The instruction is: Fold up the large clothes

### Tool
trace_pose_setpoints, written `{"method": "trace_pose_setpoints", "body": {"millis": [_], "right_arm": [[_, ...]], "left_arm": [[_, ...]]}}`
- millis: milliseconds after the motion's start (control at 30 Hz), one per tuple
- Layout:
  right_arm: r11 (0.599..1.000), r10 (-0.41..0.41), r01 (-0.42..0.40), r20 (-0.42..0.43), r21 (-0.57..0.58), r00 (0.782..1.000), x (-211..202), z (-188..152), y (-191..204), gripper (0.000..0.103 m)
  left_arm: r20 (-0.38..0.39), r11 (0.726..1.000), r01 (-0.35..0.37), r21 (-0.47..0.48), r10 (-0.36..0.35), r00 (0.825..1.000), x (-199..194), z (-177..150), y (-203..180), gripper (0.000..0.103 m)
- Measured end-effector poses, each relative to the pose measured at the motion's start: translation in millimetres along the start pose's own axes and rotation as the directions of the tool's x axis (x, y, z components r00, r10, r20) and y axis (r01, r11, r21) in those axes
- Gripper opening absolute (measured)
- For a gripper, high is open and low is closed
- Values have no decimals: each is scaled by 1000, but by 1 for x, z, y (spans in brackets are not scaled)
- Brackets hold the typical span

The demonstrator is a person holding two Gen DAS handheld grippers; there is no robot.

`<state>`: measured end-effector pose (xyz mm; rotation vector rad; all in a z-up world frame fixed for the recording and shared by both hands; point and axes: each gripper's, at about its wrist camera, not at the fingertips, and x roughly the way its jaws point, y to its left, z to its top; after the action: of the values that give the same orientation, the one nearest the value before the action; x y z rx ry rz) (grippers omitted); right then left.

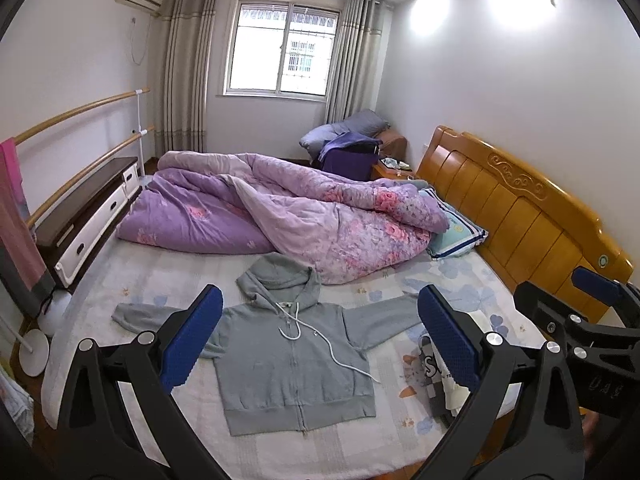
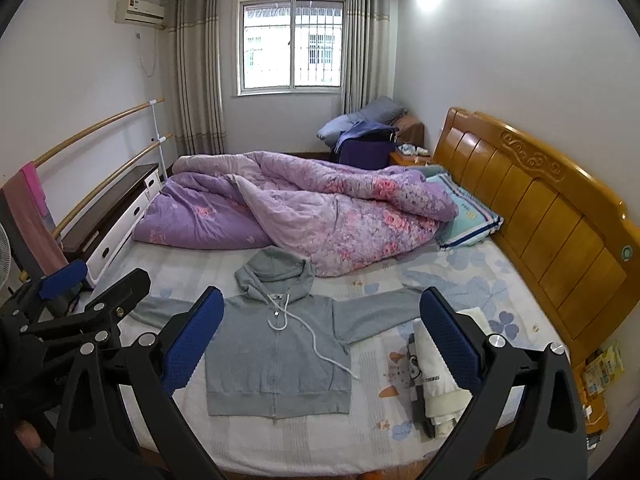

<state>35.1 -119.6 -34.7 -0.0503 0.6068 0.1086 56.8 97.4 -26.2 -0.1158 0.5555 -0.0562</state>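
Two grippers: your left gripper [image 1: 320, 336] and right gripper [image 2: 322, 338] gape wide, holding nothing
Hoodie [image 1: 292, 360]: flat, 12 o'clock
Obstacles: folded pile [image 2: 436, 384] 3 o'clock; quilt [image 1: 280, 216] beyond hood

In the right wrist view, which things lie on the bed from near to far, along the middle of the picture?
Grey hoodie, spread flat with the zip closed → purple floral quilt, bunched up → beyond the bed, the window in the far wall.
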Motion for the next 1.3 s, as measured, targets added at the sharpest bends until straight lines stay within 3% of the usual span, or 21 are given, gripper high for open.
{"method": "trace_pose_setpoints", "body": {"millis": [1300], "right_arm": [[999,-22,23,-7,34,1000,-13,-6,-14,95]], "left_arm": [[5,999,-5,38,5,1000,-1,0,-9,98]]}}
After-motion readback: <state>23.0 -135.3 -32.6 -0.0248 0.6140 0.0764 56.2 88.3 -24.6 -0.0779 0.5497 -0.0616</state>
